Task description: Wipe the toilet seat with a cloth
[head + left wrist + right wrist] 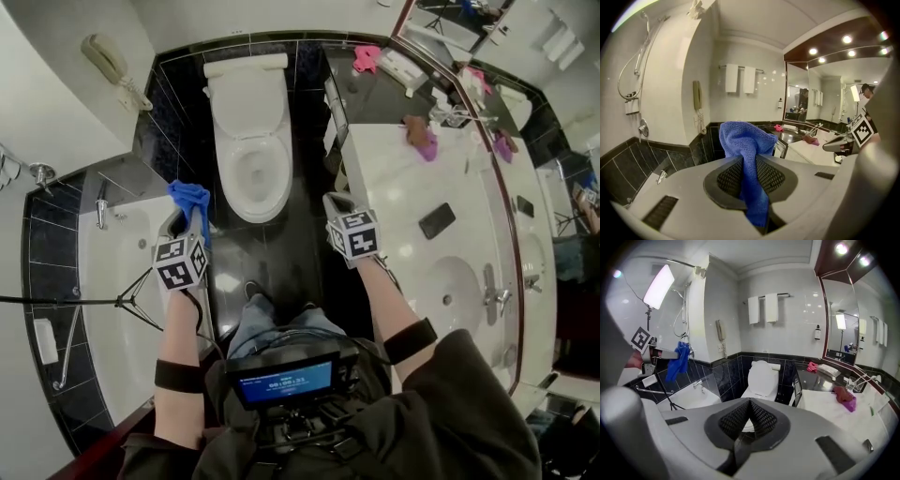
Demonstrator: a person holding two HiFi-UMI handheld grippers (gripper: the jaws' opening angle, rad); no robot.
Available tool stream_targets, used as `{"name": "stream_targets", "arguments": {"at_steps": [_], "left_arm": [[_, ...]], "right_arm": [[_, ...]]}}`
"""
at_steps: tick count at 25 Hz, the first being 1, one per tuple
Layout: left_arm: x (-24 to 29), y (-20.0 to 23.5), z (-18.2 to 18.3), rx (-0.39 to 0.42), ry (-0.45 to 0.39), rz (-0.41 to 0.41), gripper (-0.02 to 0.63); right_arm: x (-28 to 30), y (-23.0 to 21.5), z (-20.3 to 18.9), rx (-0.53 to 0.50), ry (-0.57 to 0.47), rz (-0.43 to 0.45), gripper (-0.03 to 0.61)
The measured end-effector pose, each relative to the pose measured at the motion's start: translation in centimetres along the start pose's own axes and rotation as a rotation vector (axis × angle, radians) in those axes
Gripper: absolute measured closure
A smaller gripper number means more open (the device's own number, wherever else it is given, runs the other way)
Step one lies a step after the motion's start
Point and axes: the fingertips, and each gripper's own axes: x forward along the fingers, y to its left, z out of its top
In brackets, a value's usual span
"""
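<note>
The white toilet (248,141) stands ahead against the black tiled wall, its lid (247,103) up and its seat ring (228,187) down over the bowl. My left gripper (181,221) is shut on a blue cloth (190,198), held in the air left of the toilet's front. In the left gripper view the cloth (740,138) bunches above the left gripper (749,161) and hangs down between the pads. My right gripper (335,202) is to the right of the bowl, shut and empty. In the right gripper view, the right gripper (750,404) points at the toilet (761,378).
A bathtub (112,281) with a light stand (131,300) lies on the left. On the right a white counter (403,187) holds a basin (450,291), a black phone (437,220) and pink cloths (422,139). Dark floor (272,253) runs between me and the toilet.
</note>
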Motion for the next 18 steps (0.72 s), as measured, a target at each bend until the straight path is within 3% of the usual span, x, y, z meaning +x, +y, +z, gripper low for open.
{"name": "stream_targets", "arguments": {"at_steps": [18], "left_arm": [[-1.2, -0.4, -1.6, -0.003, -0.002, 0.013, 0.548]], "right_arm": [[-0.5, 0.3, -2.3, 0.018, 0.029, 0.021, 0.558]]}}
